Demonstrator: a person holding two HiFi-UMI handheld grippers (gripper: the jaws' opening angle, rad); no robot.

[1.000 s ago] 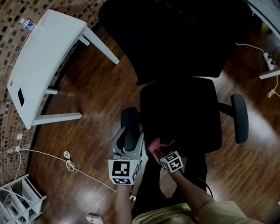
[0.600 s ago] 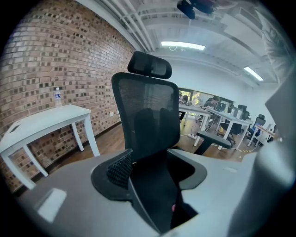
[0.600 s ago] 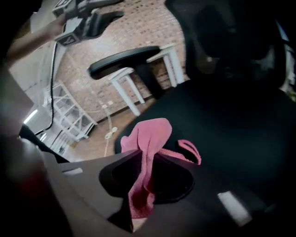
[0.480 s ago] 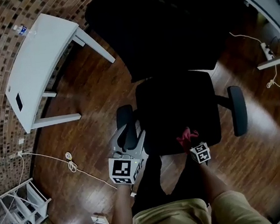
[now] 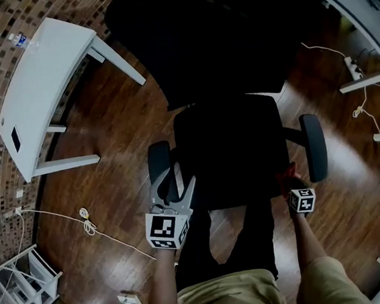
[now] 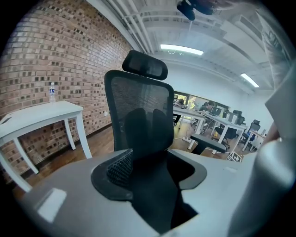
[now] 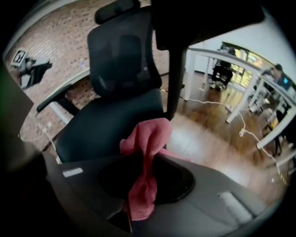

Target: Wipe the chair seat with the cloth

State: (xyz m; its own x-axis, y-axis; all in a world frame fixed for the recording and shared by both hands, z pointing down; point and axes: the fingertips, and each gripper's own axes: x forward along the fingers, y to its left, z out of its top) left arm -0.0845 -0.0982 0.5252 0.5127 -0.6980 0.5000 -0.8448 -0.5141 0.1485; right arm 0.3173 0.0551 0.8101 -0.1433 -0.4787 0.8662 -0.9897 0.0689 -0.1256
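Seemingly mid-wipe, the pink cloth (image 7: 145, 152) sits bunched at the lower right corner of the black chair seat (image 5: 230, 150). It lies close beside the armrest (image 5: 314, 145) on the frame's right. Whether it is touching the upholstery at this corner cannot be told.

To do this pass well, the cloth probably needs to be pressed flatter against the seat. Overlapping strokes across the frame would then reach the untouched middle and rear, so the cloth does not just skim the front edge. An office chair is likely to turn under pressure, so a firm hold on it matters.

The right hand-held gripper (image 5: 289, 179) has its jaws nearly together on the cloth, which spills over them in a loose fold. The left hand-held gripper (image 5: 170, 187), at lower left, has its jaws partly apart around the other armrest (image 5: 159, 168) and appears to clamp it as a brace. Polished wooden floor (image 5: 109, 156) surrounds the chair.
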